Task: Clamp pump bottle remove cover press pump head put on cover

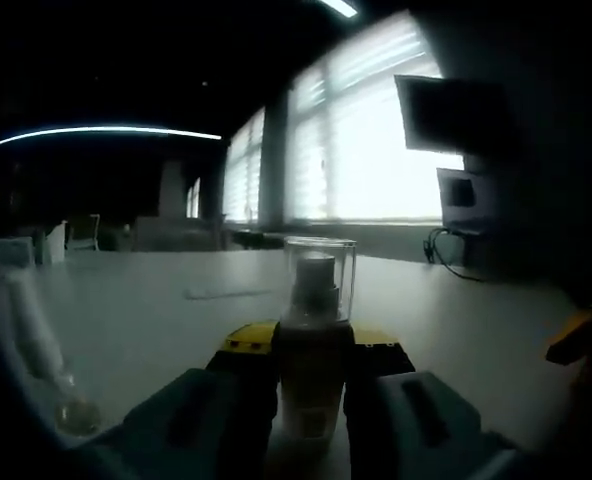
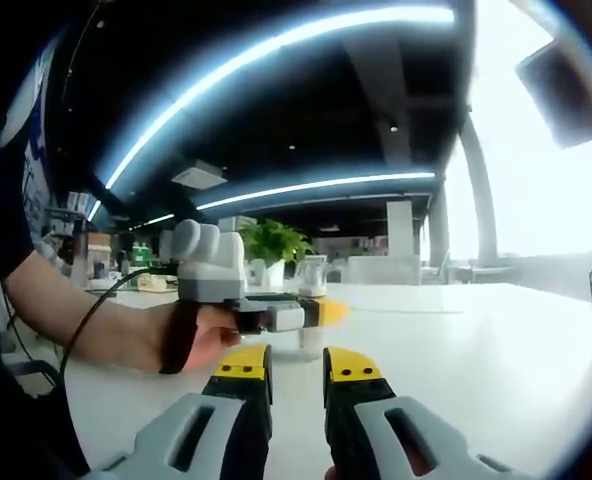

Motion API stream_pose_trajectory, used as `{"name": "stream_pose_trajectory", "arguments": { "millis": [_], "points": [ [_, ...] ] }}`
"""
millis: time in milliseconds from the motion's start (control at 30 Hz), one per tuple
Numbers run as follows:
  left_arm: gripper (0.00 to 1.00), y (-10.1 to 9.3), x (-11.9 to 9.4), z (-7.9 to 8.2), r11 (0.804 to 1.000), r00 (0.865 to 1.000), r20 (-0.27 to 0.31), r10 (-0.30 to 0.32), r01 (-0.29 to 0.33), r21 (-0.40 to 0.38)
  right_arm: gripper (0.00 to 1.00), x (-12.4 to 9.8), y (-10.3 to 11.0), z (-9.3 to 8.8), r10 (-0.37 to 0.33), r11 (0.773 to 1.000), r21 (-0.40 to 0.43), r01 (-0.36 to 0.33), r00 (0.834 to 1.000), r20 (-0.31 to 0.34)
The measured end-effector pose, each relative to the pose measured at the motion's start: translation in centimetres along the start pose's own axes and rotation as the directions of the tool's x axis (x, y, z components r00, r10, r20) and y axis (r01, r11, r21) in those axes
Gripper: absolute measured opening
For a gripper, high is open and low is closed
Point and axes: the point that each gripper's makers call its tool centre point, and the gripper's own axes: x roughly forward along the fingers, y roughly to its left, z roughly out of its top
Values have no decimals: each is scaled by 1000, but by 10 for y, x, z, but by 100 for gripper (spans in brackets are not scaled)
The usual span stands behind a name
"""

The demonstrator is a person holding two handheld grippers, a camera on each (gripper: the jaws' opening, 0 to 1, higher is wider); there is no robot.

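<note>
White table (image 1: 156, 320) runs wide under both of your grippers, windows with bright blinds (image 1: 366, 140) on the far right, a dark monitor (image 1: 456, 110) above a cable at the far right edge.

In the left gripper view, your left gripper (image 1: 311, 375) has its jaws closed in on the pump bottle (image 1: 311, 370), pads on either side of the body, bottle upright on the table. The clear cover (image 1: 319, 275) is on, the pump head (image 1: 314, 275) visible inside it.

In the right gripper view, your right gripper (image 2: 296, 385) rides low over the table with its jaws a narrow gap apart and nothing between them. Beyond it, on the far left side, your hand (image 2: 201, 340) holds the left gripper (image 2: 301, 315), the bottle's clear cover (image 2: 313, 275) standing above it. A green plant (image 2: 271, 240) sits farther back.

Step, as I judge it: the clamp is made, cover removal is next. That calls for you to bring the right gripper forward to the cover, open wider than it is now, close on the clear wall above the bottle's shoulder, then lift straight up while the left holds firm.

Writing: no label or brand readable on the bottle; too dim and small.
</note>
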Motion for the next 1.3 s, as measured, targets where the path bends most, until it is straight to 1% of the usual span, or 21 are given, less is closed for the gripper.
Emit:
{"name": "stream_pose_trajectory", "arguments": {
  "millis": [200,300,367,400,467,533,567,600,633,700,767,800,867,900,967,1033,1100,1300],
  "points": [
    [15,-4,-4,3,999,999,13,-32,32,5,15,0,0,0,-3,1000,-2,3,1000,1],
    [15,-4,-8,5,999,999,16,-48,47,26,15,0,-1,0,-4,1000,-1,4,1000,1],
    [15,-6,-10,11,998,997,45,-57,57,8,15,0,-1,0,-4,1000,-1,4,1000,2],
    [15,-9,-12,13,997,996,45,-74,75,-8,15,0,-1,1,-4,1000,-1,4,1000,2],
    [15,-10,-18,16,996,995,42,-88,89,-20,15,0,-1,1,-6,1000,-2,6,1000,2],
    [15,-11,-24,23,994,993,66,-100,103,-40,15,-1,-2,1,-10,1000,-1,10,1000,3],
    [15,-11,-27,26,993,992,72,-106,109,-37,15,-1,-2,1,-12,1000,-2,12,1000,4],
    [15,-13,-32,31,992,989,80,-125,125,5,15,-1,-2,1,-12,1000,-1,12,1000,4],
    [15,-14,-35,33,991,988,80,-129,127,27,15,-1,-2,1,-12,1000,-1,12,1000,4],
    [15,-16,-36,31,989,986,77,-147,145,33,15,-1,-2,1,-11,1000,-3,11,1000,3],
    [15,-20,-42,33,987,984,78,-159,156,37,15,-1,-1,1,-12,1000,-4,12,1000,3],
    [15,-22,-44,34,984,981,78,-177,175,34,15,-1,-1,1,-12,1000,-4,12,1000,3],
    [15,-24,-49,37,981,979,75,-192,190,34,15,-1,-2,1,-15,1000,-5,15,1000,2],
    [15,-28,-52,37,977,975,57,-214,212,35,15,-1,-2,0,-15,1000,-5,15,1000,1],
    [15,-28,-57,37,973,972,61,-229,227,41,15,-1,-2,0,-14,1000,-7,14,1000,0],
    [15,-31,-64,39,968,966,55,-251,250,28,15,-1,-2,0,-13,1000,-8,13,1000,-1],
    [15,-32,-71,41,964,962,58,-267,266,20,15,0,-1,0,-12,1000,-10,12,1000,-3],
    [15,-31,-83,44,952,950,75,-302,305,-22,15,0,0,-1,-10,1000,-18,10,1000,-9]
  ]
}}
